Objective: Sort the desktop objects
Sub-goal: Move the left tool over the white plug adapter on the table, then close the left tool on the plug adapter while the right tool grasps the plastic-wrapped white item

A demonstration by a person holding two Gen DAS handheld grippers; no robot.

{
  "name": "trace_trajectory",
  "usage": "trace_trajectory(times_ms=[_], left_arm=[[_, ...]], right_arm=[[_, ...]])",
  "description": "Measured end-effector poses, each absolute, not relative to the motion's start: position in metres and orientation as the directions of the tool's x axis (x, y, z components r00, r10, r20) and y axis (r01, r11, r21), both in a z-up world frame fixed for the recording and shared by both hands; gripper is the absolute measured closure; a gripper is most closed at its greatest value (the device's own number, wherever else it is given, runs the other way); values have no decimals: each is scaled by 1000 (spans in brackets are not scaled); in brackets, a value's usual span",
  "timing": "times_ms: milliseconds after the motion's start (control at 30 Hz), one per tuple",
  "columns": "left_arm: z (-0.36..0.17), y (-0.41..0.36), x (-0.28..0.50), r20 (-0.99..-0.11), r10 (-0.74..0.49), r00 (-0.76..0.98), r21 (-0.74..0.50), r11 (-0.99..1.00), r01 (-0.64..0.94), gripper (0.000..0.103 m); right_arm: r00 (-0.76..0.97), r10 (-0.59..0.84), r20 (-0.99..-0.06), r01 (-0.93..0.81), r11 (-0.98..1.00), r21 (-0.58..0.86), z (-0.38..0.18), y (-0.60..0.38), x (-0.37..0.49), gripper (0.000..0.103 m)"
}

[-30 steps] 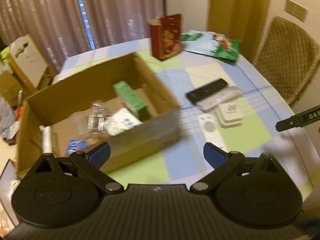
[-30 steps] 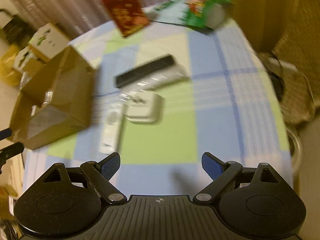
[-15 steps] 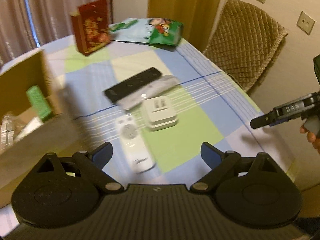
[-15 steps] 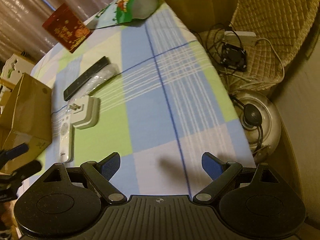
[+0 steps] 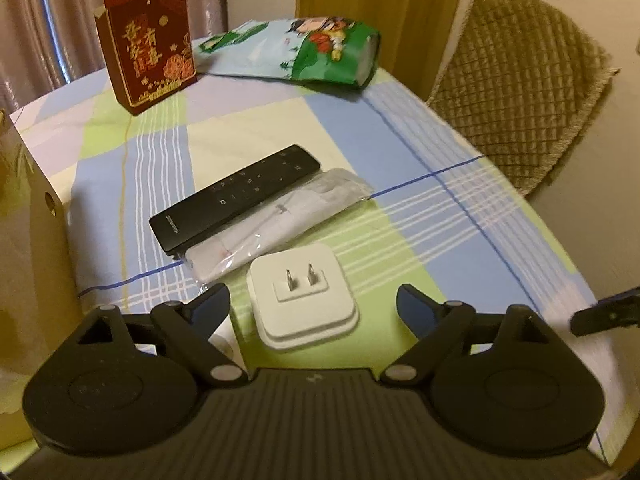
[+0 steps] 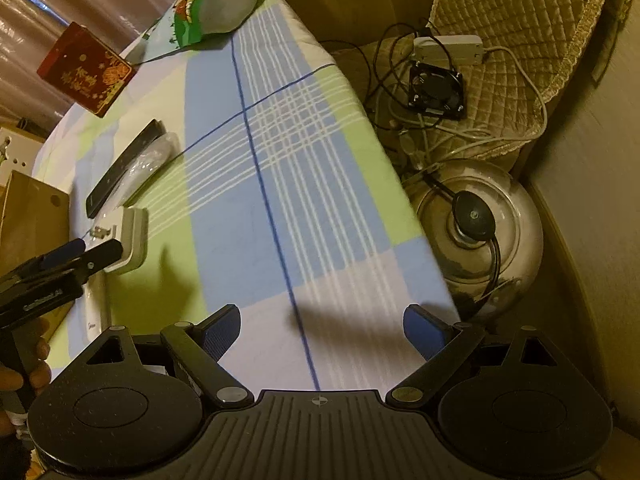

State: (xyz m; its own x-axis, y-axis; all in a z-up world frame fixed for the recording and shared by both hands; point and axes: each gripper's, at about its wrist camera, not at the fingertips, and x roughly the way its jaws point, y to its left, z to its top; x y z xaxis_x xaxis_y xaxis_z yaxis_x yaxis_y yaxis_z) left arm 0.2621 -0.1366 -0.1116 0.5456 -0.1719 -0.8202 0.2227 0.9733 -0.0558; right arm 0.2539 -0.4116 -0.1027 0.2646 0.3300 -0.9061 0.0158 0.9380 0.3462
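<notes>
Left wrist view shows the table with a checked cloth; on it lie a black remote, a white thing in a clear bag touching it, and a white plug block just beside the bag, prongs up; a bit of a white remote peeks out behind the left finger; a red box and a green snack bag sit at the far end; a cardboard box stands at the left edge, and I cannot see inside it; so these things are out on the table, and I think they are left to sort; the left gripper is wide open around the plug block, holding nothing; the right gripper is wide open too, over bare cloth, holding nothing.
</notes>
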Motion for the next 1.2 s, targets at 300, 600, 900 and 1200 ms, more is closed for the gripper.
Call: trace_trajectory(times_ms=[300, 600, 900, 1200], left_arm=[[-139, -146, 287, -864, -111, 491, -18, 981, 191, 25], [-139, -143, 277, -865, -158, 477, -33, 965, 260, 38], [-105, -115, 233, -862, -219, 457, -106, 960, 259, 39], [-65, -58, 181, -856, -122, 502, -91, 992, 85, 39]], right_arm=[[271, 329, -905, -22, 942, 336, -106, -409, 278, 12], [340, 371, -864, -363, 899, 243, -92, -364, 324, 12], [228, 548, -805, -837, 533, 126, -80, -270, 356, 12], [36, 504, -863, -988, 149, 46, -114, -203, 369, 44]])
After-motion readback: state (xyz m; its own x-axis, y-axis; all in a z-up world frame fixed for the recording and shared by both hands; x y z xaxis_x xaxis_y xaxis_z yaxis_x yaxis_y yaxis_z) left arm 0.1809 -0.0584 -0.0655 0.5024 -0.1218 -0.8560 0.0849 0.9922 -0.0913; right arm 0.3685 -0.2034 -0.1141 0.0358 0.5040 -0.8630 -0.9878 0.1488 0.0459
